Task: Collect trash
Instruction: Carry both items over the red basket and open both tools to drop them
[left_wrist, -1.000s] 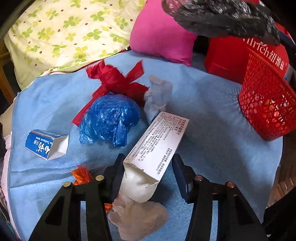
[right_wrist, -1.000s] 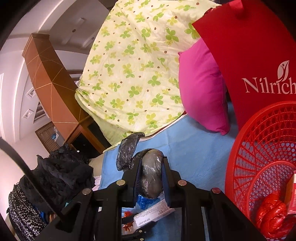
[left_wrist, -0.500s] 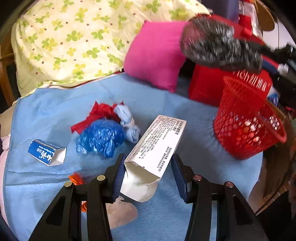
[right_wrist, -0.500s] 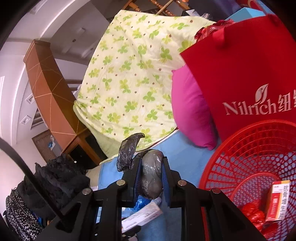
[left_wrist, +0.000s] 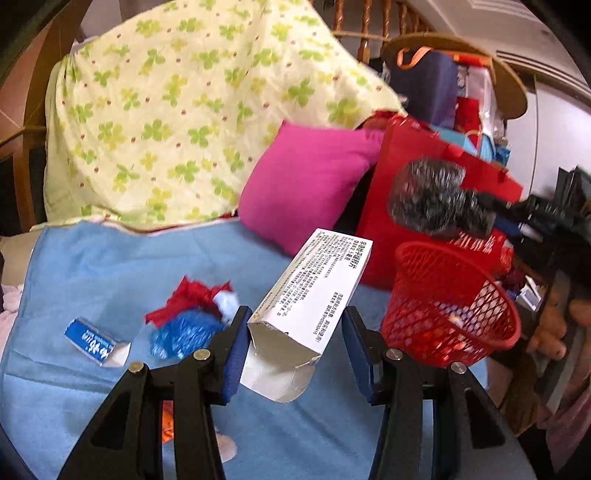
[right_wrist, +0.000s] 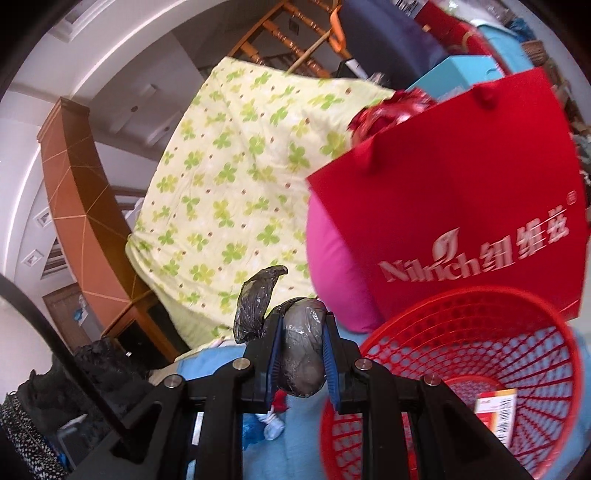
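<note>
Your left hand-held gripper (left_wrist: 293, 338) grips the white printed carton (left_wrist: 310, 295) between its blue pads, lifted above the blue blanket (left_wrist: 110, 266), just left of the red mesh basket (left_wrist: 448, 325). Your right hand-held gripper (right_wrist: 301, 360) is clamped on a crumpled black plastic bag (right_wrist: 301, 354), left of that basket's rim (right_wrist: 461, 299).

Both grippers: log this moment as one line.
left gripper: shut on white carton | right gripper: shut on black bag | red basket: beside both, holds trash | blue bag: on cloth
</note>
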